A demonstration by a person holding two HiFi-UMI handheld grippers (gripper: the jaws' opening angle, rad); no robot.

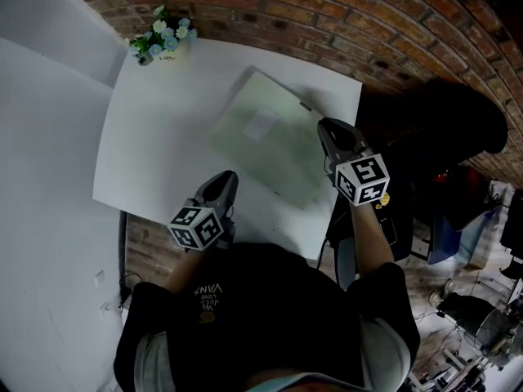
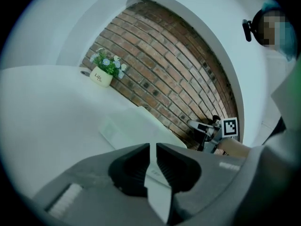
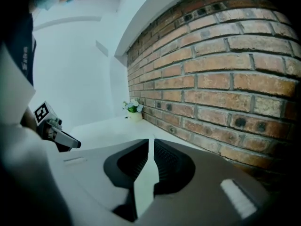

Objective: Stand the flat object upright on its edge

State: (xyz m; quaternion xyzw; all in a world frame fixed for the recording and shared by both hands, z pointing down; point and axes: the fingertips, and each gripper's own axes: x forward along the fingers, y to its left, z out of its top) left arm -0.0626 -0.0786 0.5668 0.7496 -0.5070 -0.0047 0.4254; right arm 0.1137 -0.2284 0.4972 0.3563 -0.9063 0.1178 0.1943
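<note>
— What is this thing they hold? Can you see it from your side?

— A flat board [image 1: 265, 137], thin and rectangular. It is pale greenish white, smooth and without shine. Near its middle sits a small paler label [image 1: 263, 125]. The whole board looks a little blurred.

— And where is it?

— Over the right half of the white table [image 1: 163, 137]. Its broad face turns mostly upward, so it is not upright. Whether it touches the tabletop or hangs just above it, I cannot tell.

— Are both tools on it?

— Yes. The left gripper [image 1: 225, 178] has the near edge, and the right gripper [image 1: 324, 126] has the edge on the right side. In each gripper's own view the jaws stand almost together. The thin sheet is pinched between the dark ribbed pads [image 2: 134, 171].

— How much room is around?

— The right gripper is just beside the table's right edge, and beyond that edge all is dark and cluttered. The near edge is close to the person's body. To the left of the board the tabletop spreads wide and plain up to a white panel [image 1: 41, 178]. At the back a rough brick wall [image 1: 327, 23], red-brown with darker joints, runs along the far edge.

— Is there something else on the table?

— A small cream flower pot [image 1: 163, 43] with blue and white flowers. It stands in the far left corner, well apart from the board.
</note>
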